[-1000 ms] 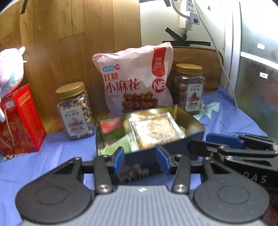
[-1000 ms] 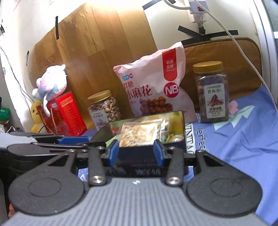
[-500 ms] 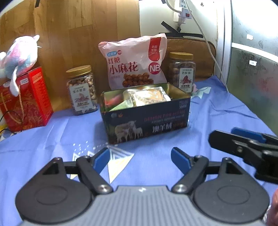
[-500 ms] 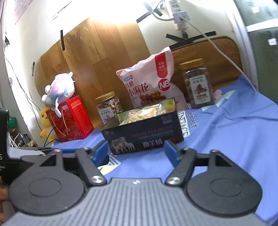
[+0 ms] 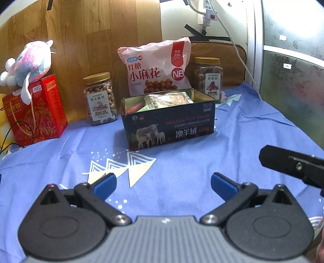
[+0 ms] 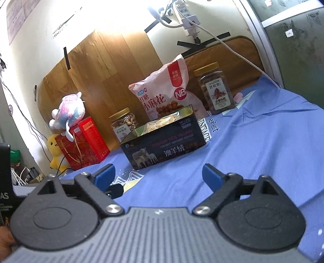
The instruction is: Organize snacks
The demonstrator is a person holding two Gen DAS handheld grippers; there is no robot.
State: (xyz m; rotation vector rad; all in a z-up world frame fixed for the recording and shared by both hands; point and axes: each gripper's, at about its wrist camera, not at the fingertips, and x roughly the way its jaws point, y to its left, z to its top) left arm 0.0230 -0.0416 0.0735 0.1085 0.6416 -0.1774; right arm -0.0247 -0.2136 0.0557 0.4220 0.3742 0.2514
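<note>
A dark tin box (image 5: pixel 169 127) (image 6: pixel 165 145) with sheep printed on its front stands open on the blue cloth, with wrapped snack packets (image 5: pixel 168 99) inside. Behind it lean a pink snack bag (image 5: pixel 156 68) (image 6: pixel 164 95) and two gold-lidded nut jars, one on the left (image 5: pixel 100 97) (image 6: pixel 123 124) and one on the right (image 5: pixel 209 77) (image 6: pixel 215 89). My left gripper (image 5: pixel 163 185) hangs well back from the tin, its jaws opening wide with nothing between them. My right gripper (image 6: pixel 159 176) is also back from the tin, jaws opening and empty; part of it (image 5: pixel 291 164) shows at the right of the left wrist view.
A red gift box (image 5: pixel 35 113) (image 6: pixel 84 141) with a plush toy (image 5: pixel 30 62) on top stands at the left. A yellow plush duck (image 6: pixel 55 153) sits beside it. A power strip and cable (image 5: pixel 210 18) hang on the back wall. Blue cloth (image 5: pixel 182 161) lies between grippers and tin.
Both grippers have pulled back from the tin and their jaws have spread from narrow to wide. The tin stays on the cloth, now farther away in both views.
</note>
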